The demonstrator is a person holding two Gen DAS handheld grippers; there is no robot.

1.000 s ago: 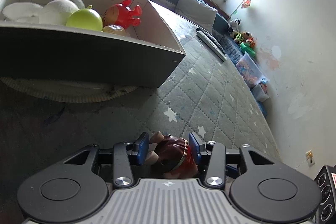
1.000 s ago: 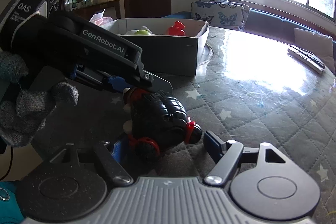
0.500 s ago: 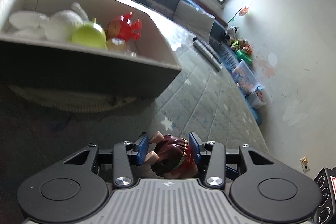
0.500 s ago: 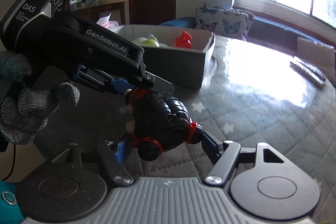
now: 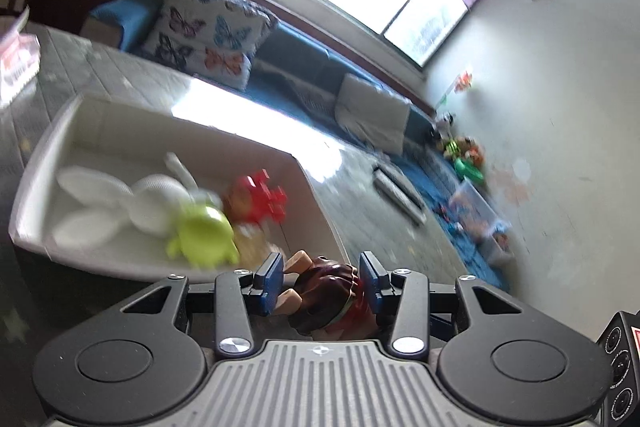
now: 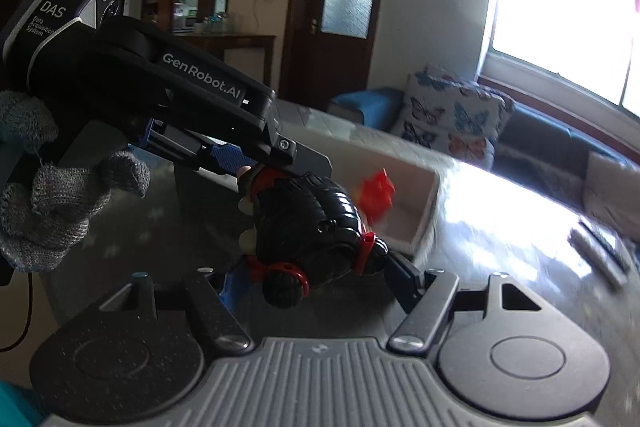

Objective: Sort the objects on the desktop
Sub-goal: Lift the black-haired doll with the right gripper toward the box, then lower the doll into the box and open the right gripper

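Both the left hand-held gripper point(image 5: 320, 277) and right hand-held gripper point(image 6: 310, 277) clench one dark-haired toy figure point(image 6: 308, 223), carried above the counter point(image 6: 500, 223), with the white box point(image 5: 120, 131) just ahead and left.

Table point(image 5: 384, 227) has a grey quilted cover with small white stars, strong window glare across the far half. White open box point(image 5: 316, 195) sits directly on it, holding a white plush rabbit point(image 5: 136, 203), a lime-green toy point(image 5: 206, 235) and a red toy point(image 5: 262, 197). Two long remotes point(image 5: 398, 193) lie side by side to the right of the box, well apart from it; a blurred pink-white pack point(image 5: 16, 63) lies at the far left edge.
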